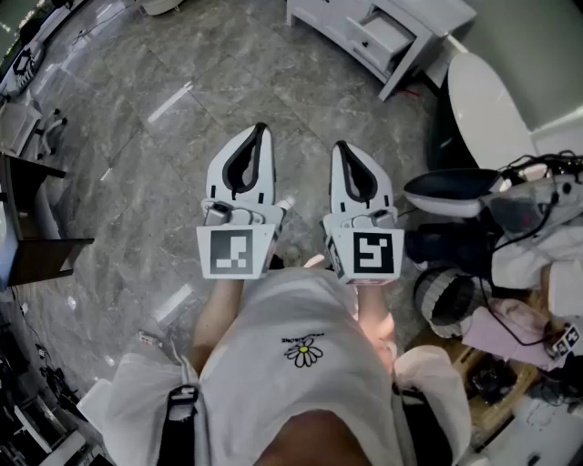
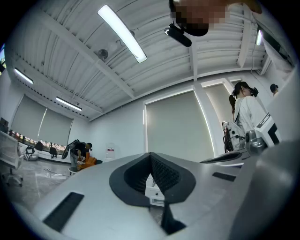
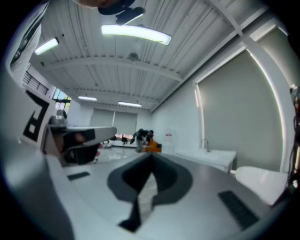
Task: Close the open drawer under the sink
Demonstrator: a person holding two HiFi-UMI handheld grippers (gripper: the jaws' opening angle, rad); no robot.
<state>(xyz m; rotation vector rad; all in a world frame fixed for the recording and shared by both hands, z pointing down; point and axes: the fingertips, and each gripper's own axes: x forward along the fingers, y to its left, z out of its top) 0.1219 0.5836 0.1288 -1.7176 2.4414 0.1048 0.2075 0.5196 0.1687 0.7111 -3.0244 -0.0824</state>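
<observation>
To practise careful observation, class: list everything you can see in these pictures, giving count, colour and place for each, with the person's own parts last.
Cabinet: one, white, top of head view.
Drawer: one, white, open, in that cabinet.
Toilet: one, white, right of the cabinet.
Floor: grey stone-look tiles, under everything.
Strip lights: several, white, on the ceiling.
Bystander: one, in white, right of left gripper view.
Gear pile: mixed dark and white, right edge of head view.
Shirt: one, white with daisy print, bottom centre.
Left gripper: one, white, jaws shut, empty.
Right gripper: one, white, jaws shut, empty.
</observation>
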